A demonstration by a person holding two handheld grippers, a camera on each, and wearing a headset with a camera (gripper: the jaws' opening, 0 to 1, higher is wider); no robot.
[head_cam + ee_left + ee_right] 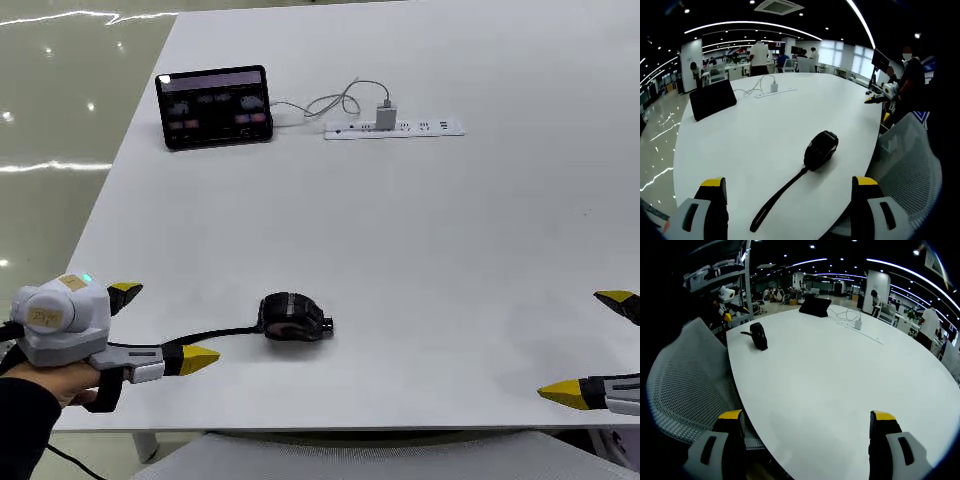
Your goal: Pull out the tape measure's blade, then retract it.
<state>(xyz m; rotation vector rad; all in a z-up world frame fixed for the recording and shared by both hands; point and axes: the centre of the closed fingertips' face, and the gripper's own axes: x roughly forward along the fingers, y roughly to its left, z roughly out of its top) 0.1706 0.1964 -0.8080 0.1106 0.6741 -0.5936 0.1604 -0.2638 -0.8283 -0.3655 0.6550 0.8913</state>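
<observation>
Tape measure lies near front edge of desk, twd left corner, its strap trailing left. L gripper jaws wide, nothing held, strap end between tips. R gripper wide too, empty, at front-right edge, well apart. Tablet & power strip twd far edge.
</observation>
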